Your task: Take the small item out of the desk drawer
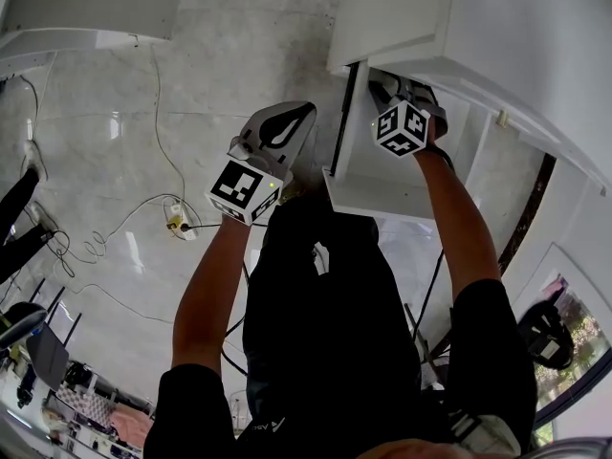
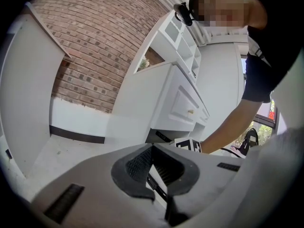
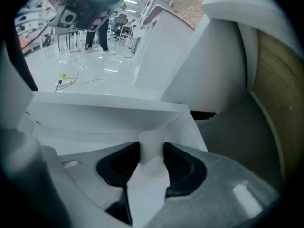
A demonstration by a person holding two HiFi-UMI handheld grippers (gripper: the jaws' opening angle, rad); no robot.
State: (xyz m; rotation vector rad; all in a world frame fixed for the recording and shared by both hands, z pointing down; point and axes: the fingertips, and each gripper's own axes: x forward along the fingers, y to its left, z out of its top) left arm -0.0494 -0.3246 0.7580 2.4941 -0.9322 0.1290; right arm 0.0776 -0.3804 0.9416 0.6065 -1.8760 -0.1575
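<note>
Right tongs [image 3: 152,156]: I have them clamped on the item [image 3: 151,141], a small white piece pinched between both pads, at the open white drawer [image 3: 95,109] that stands pulled out from under the worktop [image 1: 497,27]; whether the piece is clear of the drawer's inside I cannot tell. Left tongs [image 2: 152,148]: closed with nothing between the pads, held out to the left of the drawer, apart from it, above the pale floor [image 1: 115,142].

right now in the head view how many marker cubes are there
2. One cube rides the left gripper over the floor; the other cube rides the right gripper, jaws on a white item, at the open drawer. None appears hidden.
</note>
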